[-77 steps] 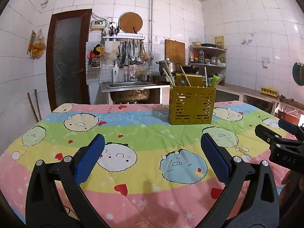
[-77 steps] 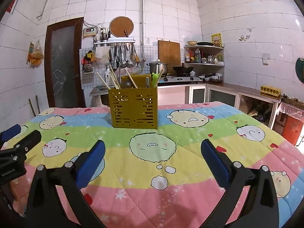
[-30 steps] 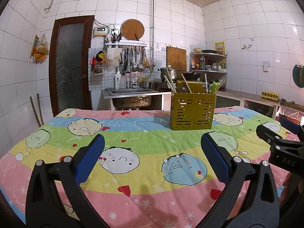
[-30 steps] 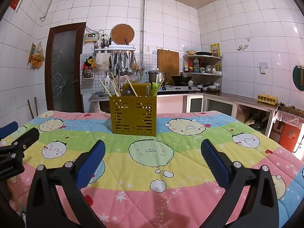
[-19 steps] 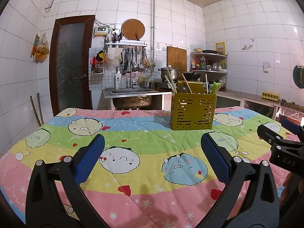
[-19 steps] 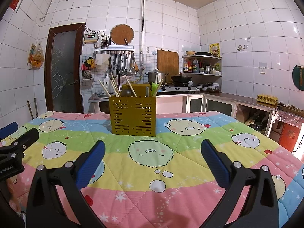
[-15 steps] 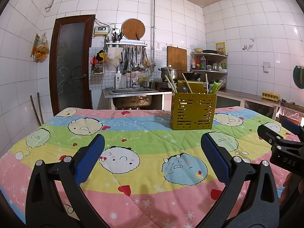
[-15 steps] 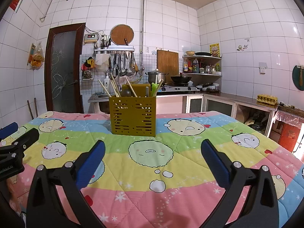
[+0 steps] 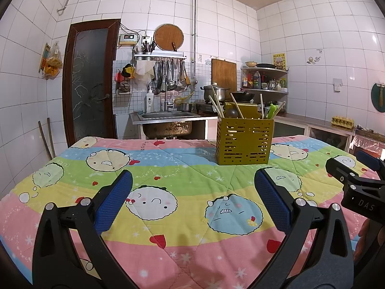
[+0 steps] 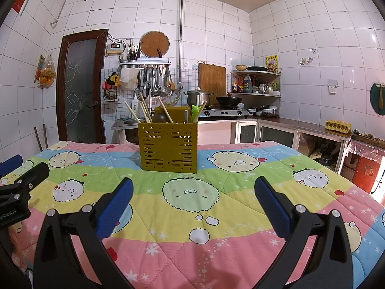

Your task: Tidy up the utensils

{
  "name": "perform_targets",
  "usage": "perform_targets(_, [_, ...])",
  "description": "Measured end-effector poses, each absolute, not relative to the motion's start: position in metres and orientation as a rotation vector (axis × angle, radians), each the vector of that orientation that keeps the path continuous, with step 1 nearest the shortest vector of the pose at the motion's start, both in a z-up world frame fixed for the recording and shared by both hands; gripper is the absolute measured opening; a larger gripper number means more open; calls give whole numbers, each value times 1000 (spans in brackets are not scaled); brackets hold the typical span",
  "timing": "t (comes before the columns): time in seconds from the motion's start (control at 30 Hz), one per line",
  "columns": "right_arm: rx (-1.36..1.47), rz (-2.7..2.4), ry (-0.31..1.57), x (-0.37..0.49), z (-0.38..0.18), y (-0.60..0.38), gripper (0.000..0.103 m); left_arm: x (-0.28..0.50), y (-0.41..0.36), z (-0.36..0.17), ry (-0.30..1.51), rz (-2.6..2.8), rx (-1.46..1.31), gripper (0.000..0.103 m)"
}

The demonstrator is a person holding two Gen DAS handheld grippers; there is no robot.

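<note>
Closest in, both tools were hovering low over the quilt (image 9: pixel 168 168) that covered the counter. The left tool (image 9: pixel 192 192) had its blue pads spread wide with nothing between them, and the right tool (image 10: pixel 193 193) was the same, splayed and empty. They sat side by side, level with each other, both aimed across the counter.

The quilt in front of them was bare, just cartoon faces and hearts. I couldn't spot a single loose spoon or chopstick lying on it anywhere.

Further back, near the far edge, stood the yellow caddy (image 10: pixel 168 150), upright, well apart from both tools. The utensils were all in it: chopsticks (image 10: pixel 144 109) leaning out to the left, a dark ladle-ish thing (image 10: pixel 160 118) in the middle (hard to tell exactly what), and something green (image 10: pixel 195 112) poking up on the right.

So my read: this was either the very start or the very end of the job. With everything standing in the caddy and nothing on the quilt, I'd guess it was a pause with hands off. If there was sorting left to do, the next move would need a long reach forward to the caddy, then pinching one thin stick from above without tipping the whole thing.

Behind all that was just the sink (image 9: pixel 166 115) and the tiled wall.
</note>
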State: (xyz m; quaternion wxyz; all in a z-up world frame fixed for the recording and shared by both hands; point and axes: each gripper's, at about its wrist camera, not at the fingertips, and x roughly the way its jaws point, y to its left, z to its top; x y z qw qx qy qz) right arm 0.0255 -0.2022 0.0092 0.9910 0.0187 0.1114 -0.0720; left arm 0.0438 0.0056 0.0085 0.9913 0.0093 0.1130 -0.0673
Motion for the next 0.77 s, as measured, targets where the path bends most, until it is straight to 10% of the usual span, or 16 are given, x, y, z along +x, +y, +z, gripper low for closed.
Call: perform_targets(0.77, [38,-147,225,27,10,-204,98,41,3,9,213,-159,35,98])
